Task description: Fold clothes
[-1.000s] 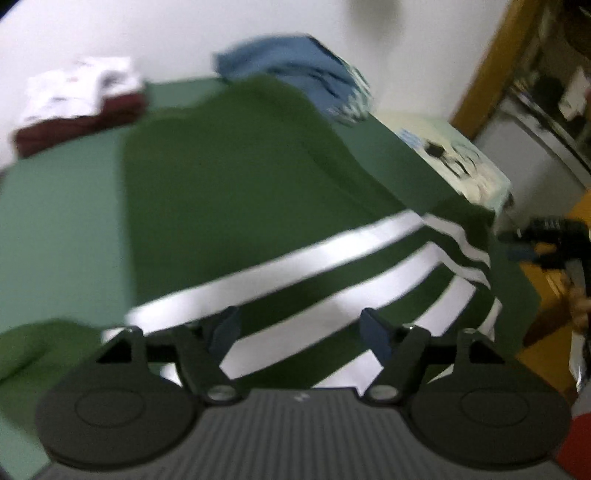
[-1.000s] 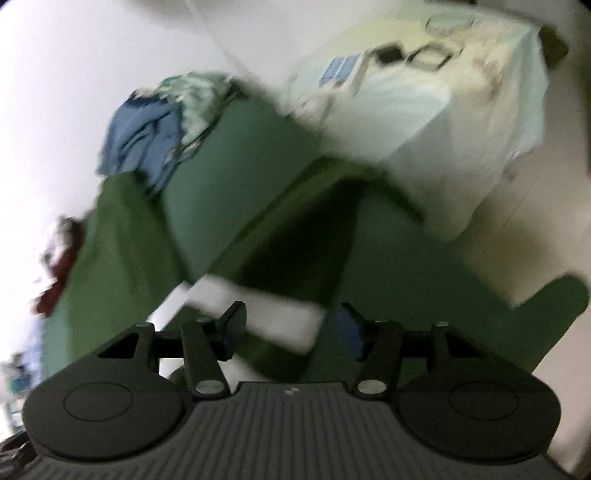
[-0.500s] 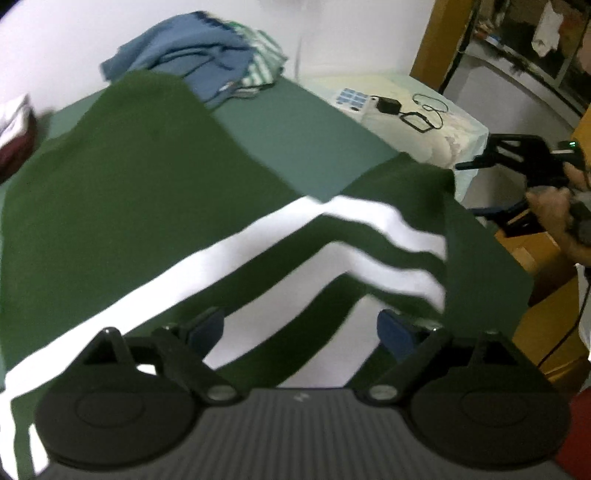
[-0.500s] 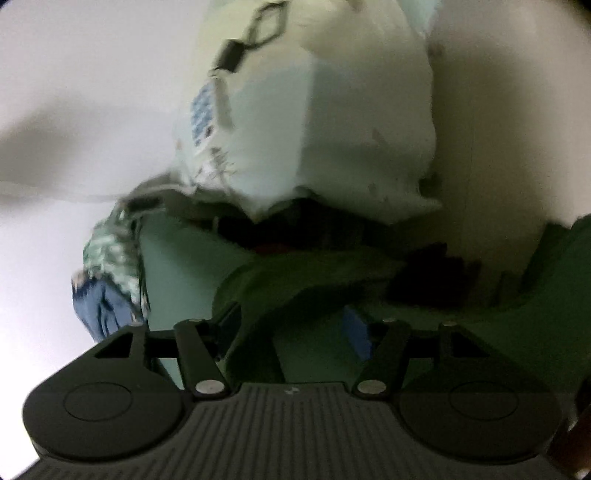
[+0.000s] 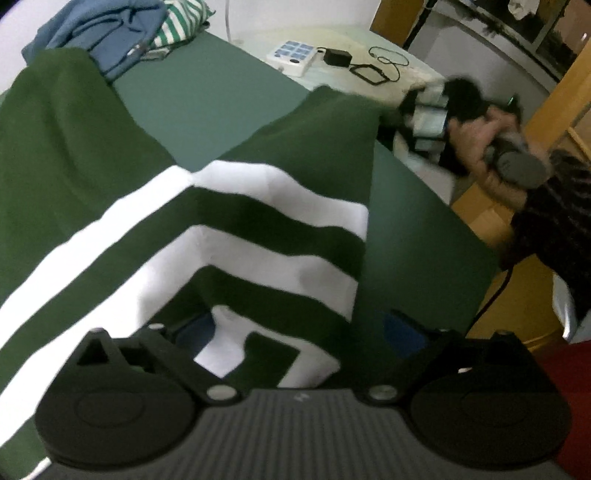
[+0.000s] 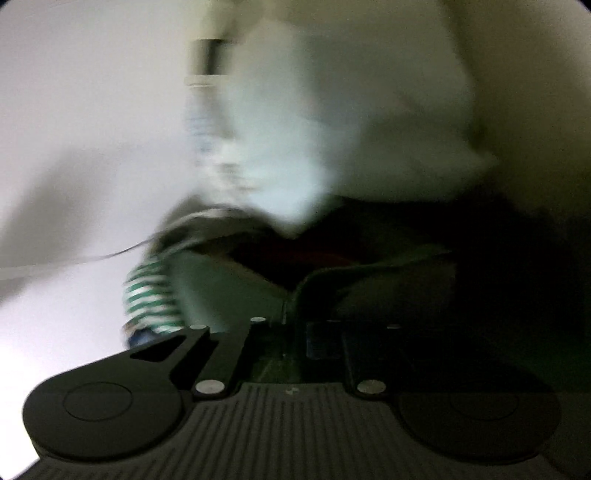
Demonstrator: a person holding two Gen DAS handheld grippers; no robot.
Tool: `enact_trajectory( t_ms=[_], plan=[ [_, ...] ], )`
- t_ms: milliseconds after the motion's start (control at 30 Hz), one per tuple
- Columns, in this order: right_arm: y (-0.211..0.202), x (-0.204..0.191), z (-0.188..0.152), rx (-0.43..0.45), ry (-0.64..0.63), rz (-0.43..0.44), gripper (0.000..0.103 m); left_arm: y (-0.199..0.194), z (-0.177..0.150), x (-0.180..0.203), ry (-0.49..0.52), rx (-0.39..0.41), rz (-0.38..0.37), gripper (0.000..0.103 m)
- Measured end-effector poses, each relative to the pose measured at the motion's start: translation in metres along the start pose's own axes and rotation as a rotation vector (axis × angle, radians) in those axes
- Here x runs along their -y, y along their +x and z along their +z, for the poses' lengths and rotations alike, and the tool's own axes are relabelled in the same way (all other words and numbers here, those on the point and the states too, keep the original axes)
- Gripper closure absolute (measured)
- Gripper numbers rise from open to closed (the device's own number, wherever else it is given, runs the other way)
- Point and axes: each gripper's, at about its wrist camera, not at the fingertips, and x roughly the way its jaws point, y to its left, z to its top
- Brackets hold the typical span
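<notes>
Right up close, the left gripper (image 5: 301,328) with its ribbed grey body and matte black round housings hangs over the cloth, jaws spreading wide and still opening, blue pads clear of the fabric with nothing pinched between them. Under it lies the dark green garment (image 5: 74,155), soft knit with broad white stripes bent into a chevron, spread across the flat green table top (image 5: 207,99); one part rises in a taut fold toward the right. There the right gripper (image 6: 295,332) is closing its jaws, and a dark green edge of the garment sits clamped between them, the view badly blurred. A hand (image 5: 484,147) grips its handle above a dark striped sleeve (image 5: 554,206). Compared with half a second ago the chevron has sharpened and the lifted corner sits further right, the right gripper gone from gaping to nipped on cloth. Further back a rumpled blue and green-striped clothes pile (image 5: 110,33) rests by the wall, and a pale cloth surface (image 5: 424,74) carries a white box, charger and cable
</notes>
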Motion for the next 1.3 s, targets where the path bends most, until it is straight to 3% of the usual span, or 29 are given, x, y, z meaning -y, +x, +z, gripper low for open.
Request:
enact_trajectory(
  t_ms=[100, 167, 233, 333, 367, 433, 500, 533, 600, 667, 767, 833, 933, 1000, 1067, 1233, 1300],
  plan=[
    [-0.011, -0.056, -0.007, 0.003, -0.194, 0.095, 0.095, -0.005, 0.000, -0.003, -0.017, 0.022, -0.003, 0.004],
    [-0.014, -0.104, -0.027, -0.001, -0.423, 0.122, 0.094, -0.020, -0.004, -0.013, -0.060, 0.073, -0.008, 0.004],
    [-0.016, -0.147, -0.069, -0.018, -0.699, 0.142, 0.092, -0.040, -0.012, -0.031, -0.133, 0.126, 0.007, 0.004],
    [-0.012, -0.185, -0.157, -0.077, -1.108, 0.176, 0.090, -0.075, -0.036, -0.070, -0.259, 0.182, 0.062, 0.004],
    [-0.009, -0.186, -0.187, -0.113, -1.220, 0.180, 0.088, -0.087, -0.047, -0.083, -0.296, 0.195, 0.089, 0.004],
    [-0.004, -0.177, -0.250, -0.230, -1.425, 0.168, 0.073, -0.111, -0.070, -0.109, -0.367, 0.221, 0.144, 0.004],
    [0.001, -0.151, -0.308, -0.436, -1.574, 0.130, 0.056, -0.133, -0.095, -0.134, -0.434, 0.243, 0.197, 0.004],
    [0.000, -0.136, -0.330, -0.539, -1.644, 0.112, 0.053, -0.143, -0.108, -0.145, -0.467, 0.254, 0.220, 0.004],
    [-0.005, -0.108, -0.368, -0.710, -1.810, 0.084, 0.057, -0.159, -0.130, -0.165, -0.532, 0.271, 0.242, 0.004],
    [-0.021, -0.096, -0.378, -0.724, -1.919, 0.096, 0.056, -0.168, -0.149, -0.180, -0.580, 0.279, 0.244, 0.004],
    [-0.031, -0.107, -0.359, -0.679, -1.869, 0.105, 0.052, -0.171, -0.160, -0.198, -0.603, 0.289, 0.211, 0.004],
    [-0.028, -0.118, -0.335, -0.579, -1.739, 0.058, 0.051, -0.163, -0.154, -0.198, -0.576, 0.298, 0.166, 0.004],
    [-0.014, -0.131, -0.314, -0.526, -1.535, 0.043, 0.050, -0.145, -0.138, -0.191, -0.515, 0.291, 0.091, 0.004],
    [-0.007, -0.131, -0.313, -0.540, -1.443, 0.057, 0.050, -0.135, -0.131, -0.187, -0.480, 0.263, 0.050, 0.004],
    [-0.006, -0.124, -0.318, -0.496, -1.423, 0.003, 0.049, -0.127, -0.130, -0.183, -0.463, 0.247, 0.000, 0.004],
    [0.001, -0.097, -0.284, -0.433, -1.214, -0.147, 0.049, -0.104, -0.128, -0.189, -0.477, 0.235, 0.090, 0.004],
    [-0.007, -0.094, -0.277, -0.409, -1.178, -0.166, 0.048, -0.096, -0.126, -0.198, -0.516, 0.234, 0.039, 0.004]
  ],
)
